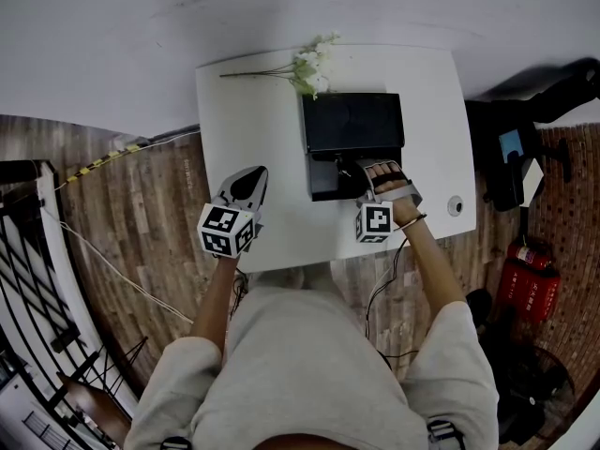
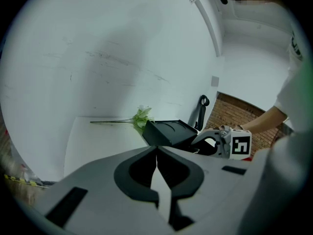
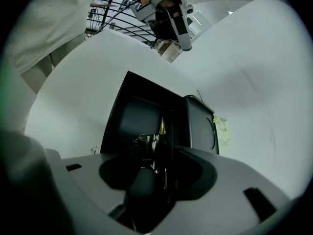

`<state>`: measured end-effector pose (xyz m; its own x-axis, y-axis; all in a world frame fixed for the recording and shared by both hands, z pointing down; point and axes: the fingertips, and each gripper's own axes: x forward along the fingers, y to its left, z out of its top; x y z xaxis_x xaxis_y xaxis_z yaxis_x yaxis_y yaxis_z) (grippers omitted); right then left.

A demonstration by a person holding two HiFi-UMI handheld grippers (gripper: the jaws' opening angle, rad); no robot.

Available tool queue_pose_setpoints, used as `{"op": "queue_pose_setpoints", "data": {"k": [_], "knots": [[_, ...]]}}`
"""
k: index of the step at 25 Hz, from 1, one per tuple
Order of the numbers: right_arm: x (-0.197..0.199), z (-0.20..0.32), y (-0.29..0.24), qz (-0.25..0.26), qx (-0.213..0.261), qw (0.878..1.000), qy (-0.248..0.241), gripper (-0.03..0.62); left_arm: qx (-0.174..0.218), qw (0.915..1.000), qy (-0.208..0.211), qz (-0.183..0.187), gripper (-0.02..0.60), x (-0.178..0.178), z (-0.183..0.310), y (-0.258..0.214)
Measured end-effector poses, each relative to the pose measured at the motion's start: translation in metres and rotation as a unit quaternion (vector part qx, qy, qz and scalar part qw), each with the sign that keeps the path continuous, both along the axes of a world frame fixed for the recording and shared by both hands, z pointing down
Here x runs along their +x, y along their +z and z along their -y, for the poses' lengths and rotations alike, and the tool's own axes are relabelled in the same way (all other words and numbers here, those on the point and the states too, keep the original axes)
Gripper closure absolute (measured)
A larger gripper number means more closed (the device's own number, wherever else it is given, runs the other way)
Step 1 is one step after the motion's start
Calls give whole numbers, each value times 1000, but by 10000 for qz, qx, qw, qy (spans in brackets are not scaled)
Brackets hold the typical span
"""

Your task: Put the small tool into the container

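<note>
Looking steeply down from head height, a white table (image 1: 253,111) fills the middle of the scene, with wooden floor (image 1: 122,214) around it. A person in a light top (image 1: 300,364) stands at its near edge, one arm reaching forward on each side.

On the table sits a black container (image 1: 352,125), its lid raised open at the back and its dark tray facing the person. Behind it, at the table's far edge, lies an artificial flower sprig (image 1: 311,68) with a thin stem pointing left.

The left gripper (image 1: 251,181) hovers over bare tabletop, well left of the container. Its jaws are pressed together at the tips with nothing between them.

The right gripper (image 1: 370,172) is at the container's front edge, pointing into the tray. Its jaws stand apart. The small tool (image 3: 148,142), dark with a metallic end, sits between them over the tray's interior. Whether it rests on the tray floor cannot be made out.
</note>
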<state>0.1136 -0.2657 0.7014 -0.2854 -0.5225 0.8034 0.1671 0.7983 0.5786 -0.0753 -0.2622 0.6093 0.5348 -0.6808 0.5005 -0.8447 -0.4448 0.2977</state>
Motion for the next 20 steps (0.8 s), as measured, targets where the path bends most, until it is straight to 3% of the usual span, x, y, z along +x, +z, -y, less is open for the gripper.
{"op": "queue_pose_setpoints", "data": {"k": [4, 20], "knots": [[1, 2, -4, 43, 17, 10000, 63, 372, -2, 10000, -20, 1, 572, -2, -3, -2], [11, -8, -32, 273, 180, 9988, 352, 402, 63, 9999, 120, -38, 572, 11, -9, -7]]}}
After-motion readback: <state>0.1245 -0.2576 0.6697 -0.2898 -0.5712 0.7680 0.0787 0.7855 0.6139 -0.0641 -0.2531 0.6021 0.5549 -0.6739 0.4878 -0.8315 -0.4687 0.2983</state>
